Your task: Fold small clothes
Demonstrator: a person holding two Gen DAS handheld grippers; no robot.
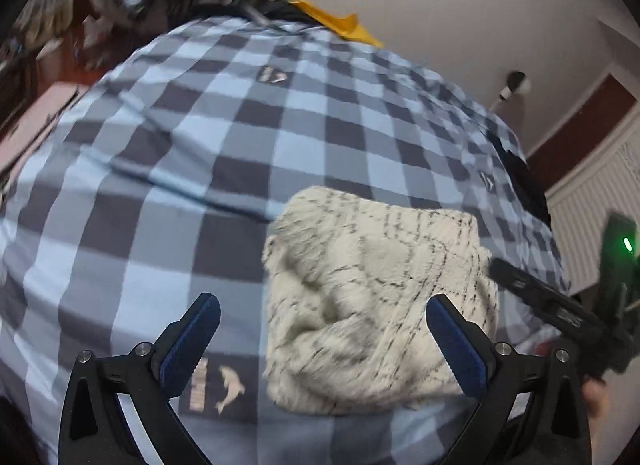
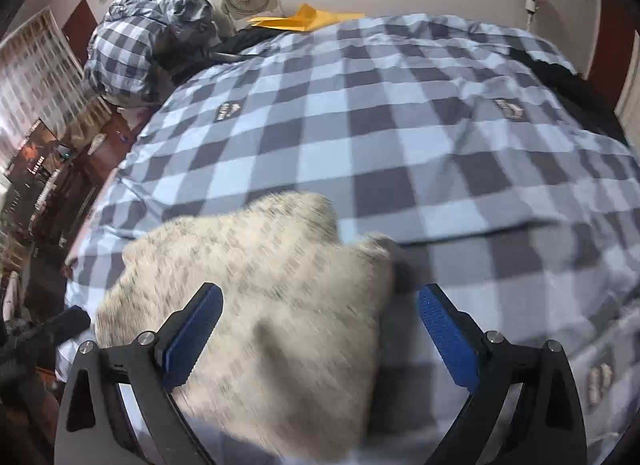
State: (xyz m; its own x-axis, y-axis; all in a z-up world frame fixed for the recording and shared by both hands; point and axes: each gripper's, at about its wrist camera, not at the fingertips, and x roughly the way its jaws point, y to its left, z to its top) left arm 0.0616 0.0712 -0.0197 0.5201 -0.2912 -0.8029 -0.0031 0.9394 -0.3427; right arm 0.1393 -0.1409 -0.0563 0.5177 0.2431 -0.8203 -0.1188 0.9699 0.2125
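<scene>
Checked bedspread [image 1: 200,153] fills both frames, its dolphin label unreadable; blurred cream garment [image 1: 376,305] lies lower centre; left gripper [image 1: 320,341] and right gripper [image 2: 320,337] both gape empty

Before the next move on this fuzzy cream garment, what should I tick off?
1. Left gripper open: ok.
2. Right gripper open: ok.
3. Cream garment free of both grippers: ok, neither is closed on it.
4. Garment lying on the checked bedspread: ok.
5. Garment flat and square: not ok, it is bunched and lumpy.
6. Edges and corners locatable: cannot tell, both views are motion-blurred.
</scene>
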